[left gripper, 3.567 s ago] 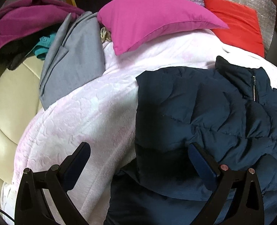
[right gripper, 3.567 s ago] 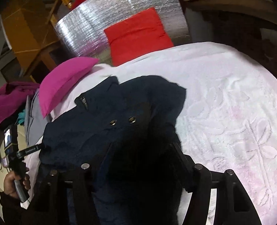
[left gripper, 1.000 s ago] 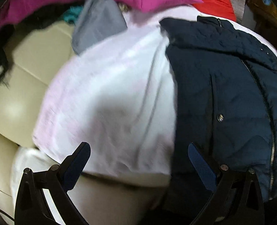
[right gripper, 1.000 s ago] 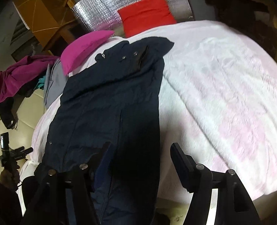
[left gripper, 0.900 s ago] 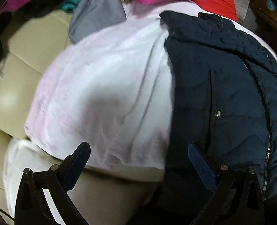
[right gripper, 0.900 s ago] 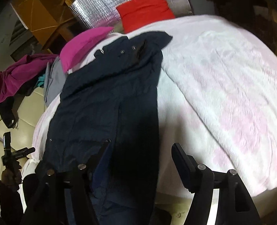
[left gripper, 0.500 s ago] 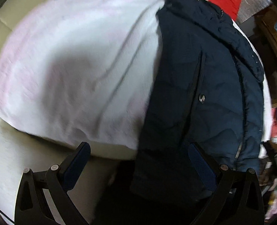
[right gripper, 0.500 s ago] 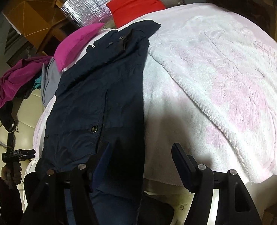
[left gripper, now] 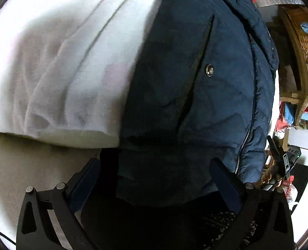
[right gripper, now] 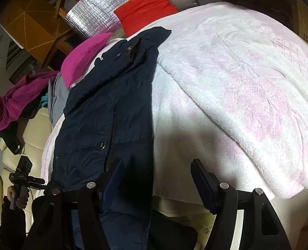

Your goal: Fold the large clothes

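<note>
Jacket [left gripper: 195, 79] lies lengthwise on blanket [right gripper: 237, 83], hem hanging over near edge. We judge step: reaching for hem. Left hand-held gripper [left gripper: 154, 179] wide, empty; right hand-held gripper [right gripper: 156, 179] wide, empty. Next: we pinch 2 hem corners, fold up

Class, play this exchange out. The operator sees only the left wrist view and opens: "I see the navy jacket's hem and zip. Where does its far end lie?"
Observer: In the right wrist view, the navy jacket runs lengthwise up the bed, with its collar end beside a pink pillow.
Operator: What lies on the jacket's right side?
Observer: The white-and-pink blanket, whose top layer ends in a diagonal edge.
Operator: And the right gripper?
Observer: The right gripper is open, straddling the jacket's right edge near the hem.
</note>
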A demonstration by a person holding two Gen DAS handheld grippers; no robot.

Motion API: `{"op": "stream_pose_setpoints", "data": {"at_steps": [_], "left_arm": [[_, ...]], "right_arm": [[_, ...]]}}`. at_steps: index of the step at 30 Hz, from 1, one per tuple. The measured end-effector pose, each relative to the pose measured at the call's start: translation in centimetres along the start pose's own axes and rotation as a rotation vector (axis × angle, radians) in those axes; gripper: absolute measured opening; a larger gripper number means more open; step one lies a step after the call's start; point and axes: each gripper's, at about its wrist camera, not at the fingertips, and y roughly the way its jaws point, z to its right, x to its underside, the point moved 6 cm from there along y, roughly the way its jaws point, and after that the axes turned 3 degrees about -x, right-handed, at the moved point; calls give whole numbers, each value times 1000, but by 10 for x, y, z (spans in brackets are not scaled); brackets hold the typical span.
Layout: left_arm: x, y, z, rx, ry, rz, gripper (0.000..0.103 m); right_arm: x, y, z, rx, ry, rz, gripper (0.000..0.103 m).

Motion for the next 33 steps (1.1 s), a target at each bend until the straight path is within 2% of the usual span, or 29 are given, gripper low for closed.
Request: {"op": "stream_pose_setpoints", "data": {"at_steps": [6,8,10,12,14,20,26,33], "left_arm": [[-10,14,-1,31,-19,-14,102],[-12,18,0,68,-29,-9,94],[-12,23,-1,90,-24,-11,75],[-9,27,3,89,-15,-14,65],[-8,31,5,71,-7,-9,64],[-7,30,19,96,7,8,60],[-11,29,19,146,-19,-5,67],[-11,23,18,138,7,34,65]], "right_arm": [[2,-11,7,-8,14,14,70],[5,-14,11,-20,34,15,70],[7,-14,13,-40,57,10,70],[11,-14,15,-71,81,1,70],[16,-13,16,-106,104,-12,70],[34,-2,25,-203,206,-55,71],[53,18,32,-328,339,-121,72],[59,38,19,-386,382,-161,72]]}}
